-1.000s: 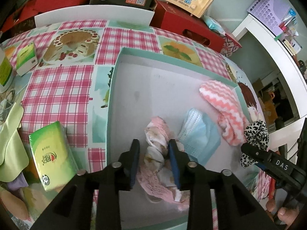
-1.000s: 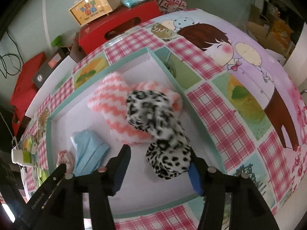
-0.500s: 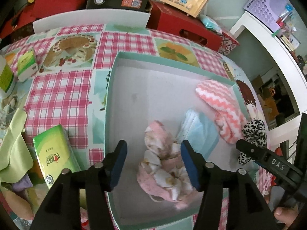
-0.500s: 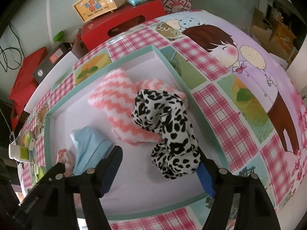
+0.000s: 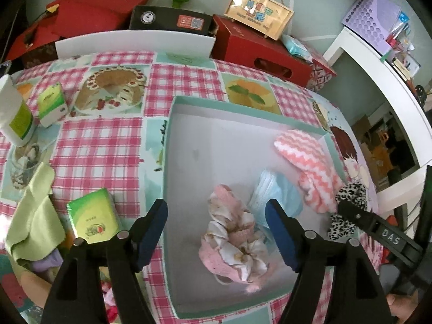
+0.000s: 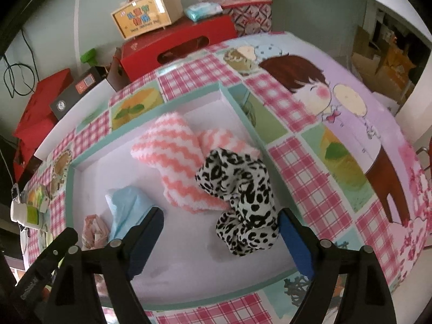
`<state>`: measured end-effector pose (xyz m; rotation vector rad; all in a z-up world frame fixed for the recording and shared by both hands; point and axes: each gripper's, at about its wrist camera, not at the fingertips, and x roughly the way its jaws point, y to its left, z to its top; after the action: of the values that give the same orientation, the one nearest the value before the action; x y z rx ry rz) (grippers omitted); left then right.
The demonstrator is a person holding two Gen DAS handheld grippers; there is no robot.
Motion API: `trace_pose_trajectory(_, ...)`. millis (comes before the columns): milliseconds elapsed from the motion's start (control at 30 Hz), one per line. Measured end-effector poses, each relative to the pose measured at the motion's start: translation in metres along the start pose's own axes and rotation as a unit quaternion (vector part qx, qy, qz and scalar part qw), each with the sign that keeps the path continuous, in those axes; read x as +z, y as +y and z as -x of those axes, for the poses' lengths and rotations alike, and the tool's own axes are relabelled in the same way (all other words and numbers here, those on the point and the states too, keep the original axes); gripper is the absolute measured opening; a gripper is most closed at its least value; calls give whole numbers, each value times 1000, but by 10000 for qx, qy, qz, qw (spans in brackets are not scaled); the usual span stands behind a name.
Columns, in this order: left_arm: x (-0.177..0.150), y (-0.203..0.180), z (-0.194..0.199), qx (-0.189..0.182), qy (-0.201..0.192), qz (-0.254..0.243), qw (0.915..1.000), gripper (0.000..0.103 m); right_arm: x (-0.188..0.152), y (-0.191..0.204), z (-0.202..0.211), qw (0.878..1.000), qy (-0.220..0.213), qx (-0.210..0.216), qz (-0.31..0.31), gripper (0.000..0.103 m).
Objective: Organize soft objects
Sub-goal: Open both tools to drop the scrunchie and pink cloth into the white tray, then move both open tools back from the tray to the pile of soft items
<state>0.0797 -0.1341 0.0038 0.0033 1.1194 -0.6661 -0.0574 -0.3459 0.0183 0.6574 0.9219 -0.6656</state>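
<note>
Checked tablecloth [image 5: 102,145] — tray [image 5: 168,140], tissue packs [image 5: 93,216].

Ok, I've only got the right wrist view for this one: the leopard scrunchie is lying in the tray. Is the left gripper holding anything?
Observer: No. The left gripper is open, and the pink floral scrunchie lies loose in the tray between its fingers.
Operator: Any soft things outside the tray?
Observer: Yes. A green cloth lies on the tablecloth left of the tray, beside a green tissue pack.
</note>
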Motion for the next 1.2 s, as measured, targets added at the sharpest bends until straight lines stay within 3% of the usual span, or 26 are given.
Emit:
trace_pose_trajectory(167,2,3,6,-10,-91,83,9999,77,1,-3,6,9999,-92,-48,-48,89)
trace_pose_trajectory(267,3,5,9,15,-144,117,9998,87,2,-3,10,9998,-162,-67,-22,89)
trace_pose_trajectory(533,5,13,11,88,-169,256,9995,87,3,-6,13,9996,-244,-132,-92,89)
trace_pose_trajectory(600,5,15,10,127,-188,303,9993,92,3,-5,13,9996,-245,-137,-50,89)
trace_pose_trajectory(667,4,17,8,219,-189,337,9990,102,3,-3,12,9996,-256,-137,0,102)
trace_pose_trajectory(1200,2,20,5,308,-127,420,9986,103,3,-3,10,9995,-235,-194,25,103)
